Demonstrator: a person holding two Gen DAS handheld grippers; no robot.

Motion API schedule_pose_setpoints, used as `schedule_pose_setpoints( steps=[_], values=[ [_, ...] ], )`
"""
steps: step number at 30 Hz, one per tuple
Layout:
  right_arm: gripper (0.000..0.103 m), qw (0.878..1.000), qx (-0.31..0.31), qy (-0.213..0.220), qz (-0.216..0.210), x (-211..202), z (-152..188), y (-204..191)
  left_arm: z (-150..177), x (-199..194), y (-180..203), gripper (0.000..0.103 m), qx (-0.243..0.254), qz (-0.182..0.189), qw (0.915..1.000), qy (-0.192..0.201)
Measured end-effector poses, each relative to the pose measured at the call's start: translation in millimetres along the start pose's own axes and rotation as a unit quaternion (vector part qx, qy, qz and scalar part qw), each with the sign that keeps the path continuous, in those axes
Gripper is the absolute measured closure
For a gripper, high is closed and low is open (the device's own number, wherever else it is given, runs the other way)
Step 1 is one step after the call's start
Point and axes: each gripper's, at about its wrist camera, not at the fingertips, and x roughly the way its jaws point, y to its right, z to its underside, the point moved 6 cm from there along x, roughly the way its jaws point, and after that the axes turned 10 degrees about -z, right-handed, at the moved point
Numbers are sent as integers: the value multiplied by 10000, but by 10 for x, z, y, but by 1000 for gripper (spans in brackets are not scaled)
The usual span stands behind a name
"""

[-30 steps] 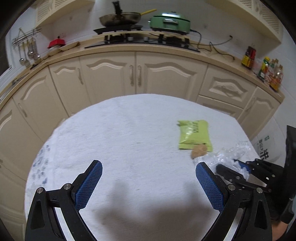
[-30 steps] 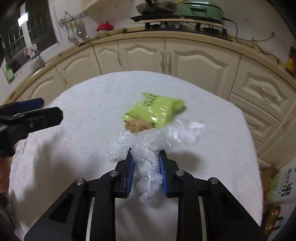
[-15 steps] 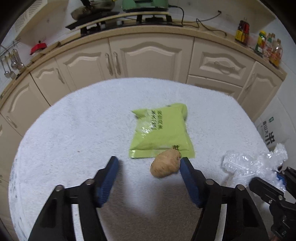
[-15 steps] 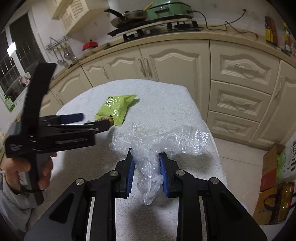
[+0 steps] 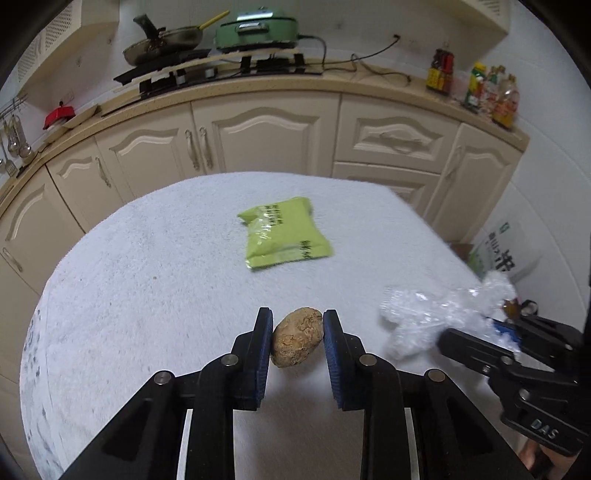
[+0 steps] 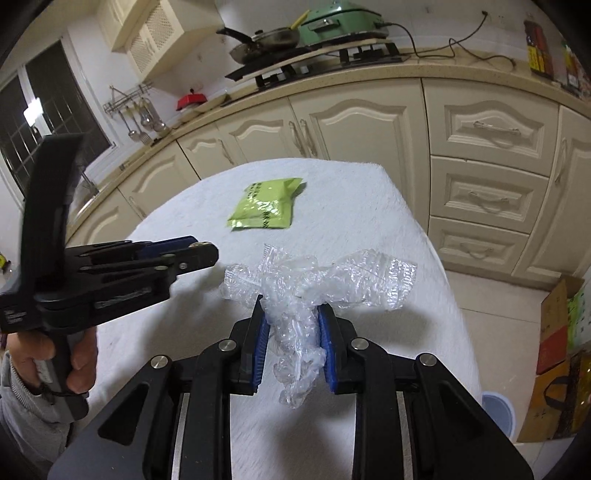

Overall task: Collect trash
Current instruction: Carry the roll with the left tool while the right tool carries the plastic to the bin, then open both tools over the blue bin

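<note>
My left gripper is shut on a brown lumpy ball of trash, held just above the white table. A green snack packet lies flat on the table beyond it, also in the right wrist view. My right gripper is shut on a crumpled clear plastic wrap, held over the table's right side. The wrap and right gripper show at the right of the left wrist view. The left gripper shows at the left of the right wrist view.
Cream kitchen cabinets curve behind the table, with a pan and green cooker on the counter. Cardboard boxes and bags and a blue bin stand on the floor to the right.
My left gripper moved to the brown ball and closed on it, lifting it away from the packet. My right gripper kept the wrap and swung right.
</note>
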Motion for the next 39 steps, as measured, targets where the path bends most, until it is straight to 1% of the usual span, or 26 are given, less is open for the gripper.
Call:
schedule_pose_setpoints(
  steps=[2,5,7,8,11,14,15,17,18,20,22,25,29,32,33,34,35,36,37,38,39],
  values=[
    [78,9999,41,105,-50,-159,58,-65,61,-156,76,80,11,131,9999,81],
    [78,9996,58,279,-10,-438,146,-121,152,-440,219,80,98,207,9993,304],
    [78,9990,99,424,43,-647,217,-122,217,-664,382,80,191,295,9983,476],
    [78,9987,133,485,71,-753,253,-112,243,-767,505,80,261,359,9975,555],
    [78,9967,260,737,234,-1155,408,-11,373,-985,826,80,413,557,9956,634],
    [78,9932,419,966,493,-1577,589,189,473,-1172,1301,80,726,734,9921,718],
    [78,9913,496,1039,633,-1738,675,299,502,-1210,1532,80,869,812,9902,734],
    [78,9875,647,1151,862,-1988,821,507,543,-1241,1854,80,1034,965,9877,666],
    [78,9845,773,1186,1031,-2129,927,669,579,-1213,2102,80,1165,1051,9858,594],
    [78,9794,937,1188,1339,-2305,1117,933,568,-1074,2474,79,1373,1142,9829,436],
    [78,9738,1141,1158,1588,-2432,1334,1215,579,-862,2881,79,1589,1194,9798,230],
    [78,9657,1499,1068,1830,-2504,1645,1637,583,-486,3398,79,1893,1240,9740,-86],
    [78,9570,1948,940,1934,-2467,1981,2163,618,9,3903,79,2167,1229,9671,-509],
    [78,9528,2172,826,1955,-2364,2153,2470,575,374,4175,78,2317,1106,9637,-729],
    [78,9518,2233,794,1946,-2319,2186,2545,522,504,4255,75,2353,1084,9628,-762],
    [78,9505,2308,763,1934,-2261,2221,2633,474,629,4314,72,2401,987,9625,-783],
    [78,9496,2366,749,1914,-2208,2252,2710,408,744,4371,62,2435,865,9629,-784],
    [78,9490,2414,724,1893,-2170,2288,2762,385,840,4378,48,2451,736,9635,-782],
    [78,9486,2467,689,1859,-2103,2315,2822,317,930,4484,42,2445,661,9643,-774],
    [78,9484,2491,665,1845,-2068,2338,2862,321,964,4514,36,2425,602,9654,-745],
    [78,9484,2515,628,1828,-2008,2352,2904,275,1015,4495,34,2382,486,9674,-709]
  ],
)
